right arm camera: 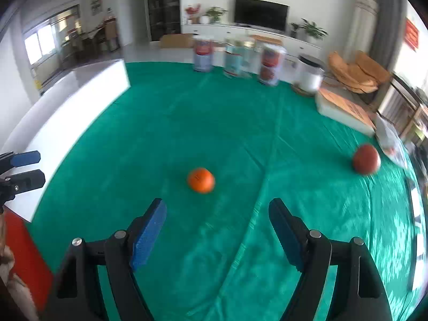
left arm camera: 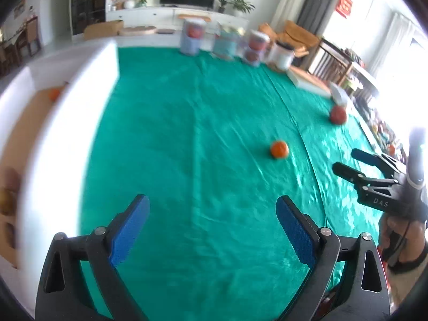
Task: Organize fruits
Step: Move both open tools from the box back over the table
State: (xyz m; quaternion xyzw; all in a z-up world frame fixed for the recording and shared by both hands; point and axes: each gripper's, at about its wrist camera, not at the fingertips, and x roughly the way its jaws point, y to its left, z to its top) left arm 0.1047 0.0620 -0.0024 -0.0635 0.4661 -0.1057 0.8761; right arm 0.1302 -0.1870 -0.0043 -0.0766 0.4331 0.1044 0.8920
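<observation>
The orange [right arm camera: 201,179] sits alone on the green cloth [right arm camera: 187,123], just ahead of the right claw [right arm camera: 216,227] and a little to the left of its centre line. That claw is spread wide with nothing between its blue pads [right arm camera: 148,238], which looks to me like a line-up for a pick: the gap is already wider than the fruit. Farther ahead and off to the claw's right lies a darker red fruit [right arm camera: 366,162], near the cloth's edge and well apart from the orange. Those 2 loose fruits seem to be what is left to tidy.

The left claw [left arm camera: 212,230] is also spread and empty, over bare cloth, with the orange [left arm camera: 279,149] ahead and to its right. To its left stands a white box [left arm camera: 67,139], which I take for the place the fruit goes.

The left wrist view shows what the right cannot: inside that box, 1 small orange fruit [left arm camera: 54,93] on a brownish floor and a blurred yellowish one [left arm camera: 6,198] nearer the camera. It also catches the right claw [left arm camera: 345,161] from the side, open. The right wrist view sees only the box's outer white wall [right arm camera: 80,99], but gives the clearer look at the 3 clear jars [right arm camera: 235,57] at the far edge, 2 with reddish fruit inside, so they may be sorting bins too.
</observation>
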